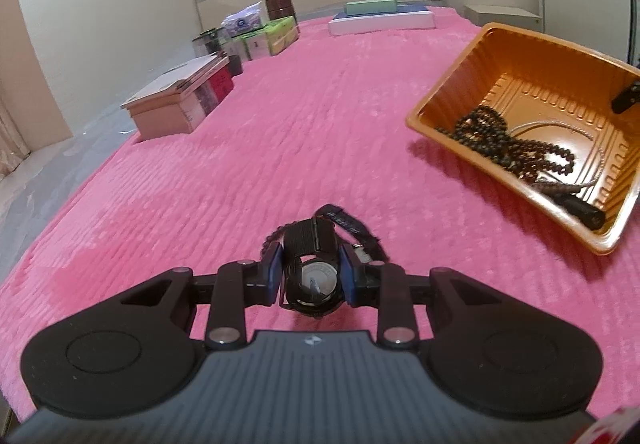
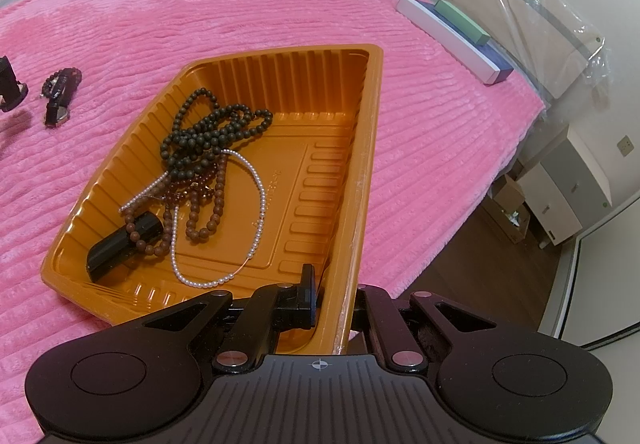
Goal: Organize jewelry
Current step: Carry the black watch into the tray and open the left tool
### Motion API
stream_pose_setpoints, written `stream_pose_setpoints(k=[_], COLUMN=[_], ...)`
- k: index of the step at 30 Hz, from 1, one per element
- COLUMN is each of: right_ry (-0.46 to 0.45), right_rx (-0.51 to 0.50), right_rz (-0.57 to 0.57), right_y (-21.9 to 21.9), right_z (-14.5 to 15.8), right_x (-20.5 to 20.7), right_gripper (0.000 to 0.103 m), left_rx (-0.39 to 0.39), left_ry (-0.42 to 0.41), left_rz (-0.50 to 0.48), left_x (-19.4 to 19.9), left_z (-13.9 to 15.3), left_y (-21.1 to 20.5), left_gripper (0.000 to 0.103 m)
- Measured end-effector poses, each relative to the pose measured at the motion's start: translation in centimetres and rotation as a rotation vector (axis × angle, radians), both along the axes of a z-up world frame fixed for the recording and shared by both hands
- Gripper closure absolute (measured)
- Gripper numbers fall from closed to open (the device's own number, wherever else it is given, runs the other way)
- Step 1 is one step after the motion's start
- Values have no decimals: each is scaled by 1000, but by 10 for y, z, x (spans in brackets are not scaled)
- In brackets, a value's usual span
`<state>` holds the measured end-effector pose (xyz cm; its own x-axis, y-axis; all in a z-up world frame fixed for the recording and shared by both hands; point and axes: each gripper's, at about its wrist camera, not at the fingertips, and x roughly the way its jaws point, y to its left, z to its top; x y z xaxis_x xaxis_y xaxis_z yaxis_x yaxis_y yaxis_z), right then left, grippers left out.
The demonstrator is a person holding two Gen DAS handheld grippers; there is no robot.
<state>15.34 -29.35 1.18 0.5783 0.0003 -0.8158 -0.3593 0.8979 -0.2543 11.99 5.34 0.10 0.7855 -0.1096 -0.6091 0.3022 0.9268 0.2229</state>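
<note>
The left claw (image 1: 311,276) grips a black watch (image 1: 314,280) between its blue pads (image 1: 273,271), lifted over the pink bed cover (image 1: 240,147); the right claw (image 2: 334,294) is clamped on the orange tray's (image 2: 256,67) wall; inside lie dark beads (image 2: 208,131), a pearl string (image 2: 256,187) and a black case (image 2: 120,244) — tangled together; another watch (image 2: 58,99) lies on the cover left of the tray; boxes (image 1: 180,99) line the far edge, their writing too blurred to read.

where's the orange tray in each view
Left wrist view: the orange tray sits at the right edge, tilted, beads inside.
Right wrist view: the tray fills the centre; the right tool is shut on its near wall.
Shared landmark: the dark green bead necklace in the tray.
</note>
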Motion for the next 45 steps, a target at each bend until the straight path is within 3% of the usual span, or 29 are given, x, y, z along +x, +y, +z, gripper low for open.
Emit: stream_pose_setpoints(k=[32,45], right_ry=[0,0], right_rx=[0,0], right_rz=[2,2], right_y=[-1,-1], right_z=[0,0], right_x=[0,0], right_gripper=[99,99], left_rx=[-82,-101], left_ry=[-38,-1], left_rz=[-370,-481], left_x=[7,18], left_z=[35,26], left_y=[-112,-151], left_gripper=[76,76])
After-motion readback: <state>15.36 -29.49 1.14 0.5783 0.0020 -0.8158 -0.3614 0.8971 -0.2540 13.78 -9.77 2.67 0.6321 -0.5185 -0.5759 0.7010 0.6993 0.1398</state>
